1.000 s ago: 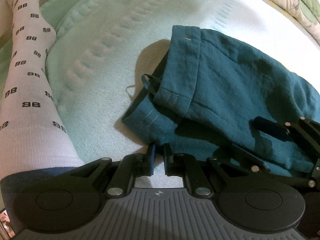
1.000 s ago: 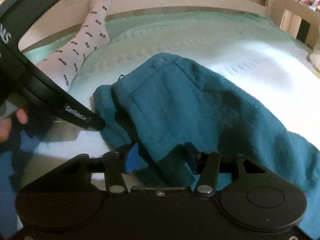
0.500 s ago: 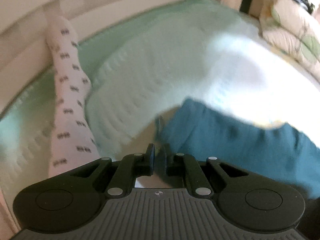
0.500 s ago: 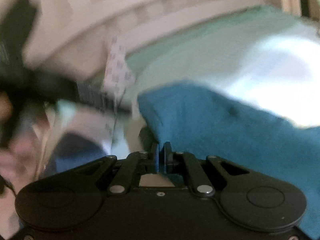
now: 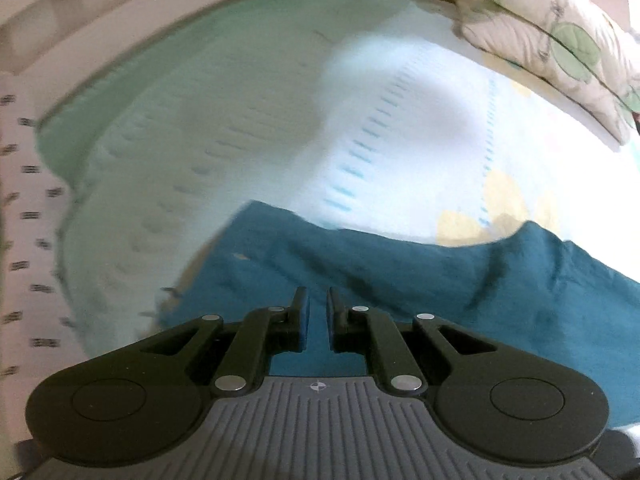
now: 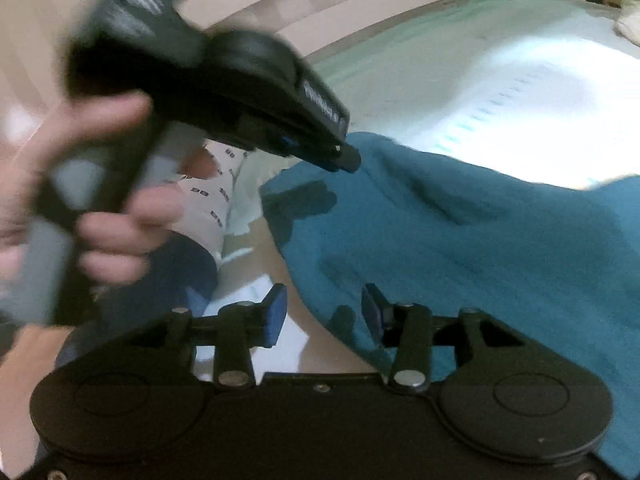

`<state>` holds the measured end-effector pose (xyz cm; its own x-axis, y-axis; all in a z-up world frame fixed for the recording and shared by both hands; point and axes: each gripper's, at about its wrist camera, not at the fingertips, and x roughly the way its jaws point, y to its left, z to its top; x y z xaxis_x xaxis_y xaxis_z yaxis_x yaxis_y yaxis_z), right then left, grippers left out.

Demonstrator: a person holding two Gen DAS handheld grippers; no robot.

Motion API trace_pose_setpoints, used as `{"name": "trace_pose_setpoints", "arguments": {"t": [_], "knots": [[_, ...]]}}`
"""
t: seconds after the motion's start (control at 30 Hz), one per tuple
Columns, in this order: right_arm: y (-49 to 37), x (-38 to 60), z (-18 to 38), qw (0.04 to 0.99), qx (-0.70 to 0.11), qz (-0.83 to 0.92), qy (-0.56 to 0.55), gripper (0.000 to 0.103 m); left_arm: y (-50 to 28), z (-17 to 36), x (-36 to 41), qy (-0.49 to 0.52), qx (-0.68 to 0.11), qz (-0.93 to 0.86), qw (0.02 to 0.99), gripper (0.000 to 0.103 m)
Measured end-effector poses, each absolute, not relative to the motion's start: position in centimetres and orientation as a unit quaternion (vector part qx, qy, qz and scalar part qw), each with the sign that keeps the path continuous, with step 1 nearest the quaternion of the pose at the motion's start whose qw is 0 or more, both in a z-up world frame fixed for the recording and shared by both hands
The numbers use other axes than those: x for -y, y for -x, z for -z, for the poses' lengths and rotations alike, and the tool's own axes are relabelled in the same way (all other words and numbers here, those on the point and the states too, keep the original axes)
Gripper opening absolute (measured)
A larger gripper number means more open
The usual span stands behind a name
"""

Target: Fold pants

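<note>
The teal pants (image 5: 420, 280) hang lifted above a pale green and white bed cover (image 5: 240, 100). My left gripper (image 5: 318, 312) has its jaws nearly together with teal cloth between them; it holds the pants' edge. In the right wrist view the left gripper (image 6: 346, 158) grips the raised corner of the pants (image 6: 480, 240). My right gripper (image 6: 324, 312) is open, with the pants' lower edge lying between its blue pads (image 6: 276, 316); the pads do not press the cloth.
A leg in a white sock with a black pattern (image 5: 28, 240) lies at the left of the bed. A floral pillow (image 5: 560, 40) sits at the far right. A pale bed frame (image 6: 360, 12) runs along the back. A hand (image 6: 100, 220) holds the left gripper.
Both grippers have lifted the pants off the bed and swung toward the far side. The right gripper, shut half a second ago, has opened.
</note>
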<state>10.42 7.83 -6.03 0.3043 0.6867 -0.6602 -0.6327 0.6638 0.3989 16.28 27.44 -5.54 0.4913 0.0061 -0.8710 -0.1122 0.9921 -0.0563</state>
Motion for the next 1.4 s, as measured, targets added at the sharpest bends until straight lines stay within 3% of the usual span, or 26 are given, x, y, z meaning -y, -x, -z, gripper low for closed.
{"name": "trace_pose_setpoints", "arguments": {"t": [0.3, 0.53, 0.77, 0.8, 0.9, 1.03, 1.13, 1.33, 1.4], "knots": [[-18.8, 0.2, 3.7, 0.873, -0.396, -0.283, -0.015, 0.053, -15.4, 11.7, -25.1, 0.035, -0.543, -0.025, 0.838, 0.010], [-26.8, -0.1, 5.9, 0.875, -0.418, -0.243, 0.017, 0.057, -14.3, 12.0, -24.5, 0.017, -0.522, -0.031, 0.852, 0.010], [-28.1, 0.7, 8.9, 0.837, -0.481, -0.260, 0.012, 0.057, -14.6, 11.9, -24.7, 0.022, -0.520, -0.028, 0.853, 0.010], [-27.6, 1.2, 9.2, 0.832, -0.483, -0.273, 0.013, 0.055, -14.6, 12.0, -24.7, 0.023, -0.520, -0.028, 0.853, 0.010], [-25.4, 1.6, 9.4, 0.826, -0.479, -0.296, 0.026, 0.023, -14.5, 11.8, -24.6, 0.025, -0.520, -0.031, 0.853, 0.010], [-23.0, 2.1, 9.9, 0.817, -0.483, -0.314, 0.037, 0.019, -14.5, 11.9, -24.5, 0.026, -0.519, -0.036, 0.853, 0.010], [-22.7, 1.8, 10.5, 0.815, -0.484, -0.318, 0.041, 0.021, -14.6, 11.9, -24.4, 0.025, -0.520, -0.038, 0.853, 0.010], [-25.4, 1.2, 10.4, 0.812, -0.489, -0.318, -0.003, 0.045, -14.6, 11.9, -24.4, 0.024, -0.520, -0.038, 0.853, 0.010], [-26.6, 0.9, 10.7, 0.803, -0.498, -0.329, -0.010, 0.046, -14.6, 12.0, -24.4, 0.023, -0.520, -0.038, 0.853, 0.010]]}}
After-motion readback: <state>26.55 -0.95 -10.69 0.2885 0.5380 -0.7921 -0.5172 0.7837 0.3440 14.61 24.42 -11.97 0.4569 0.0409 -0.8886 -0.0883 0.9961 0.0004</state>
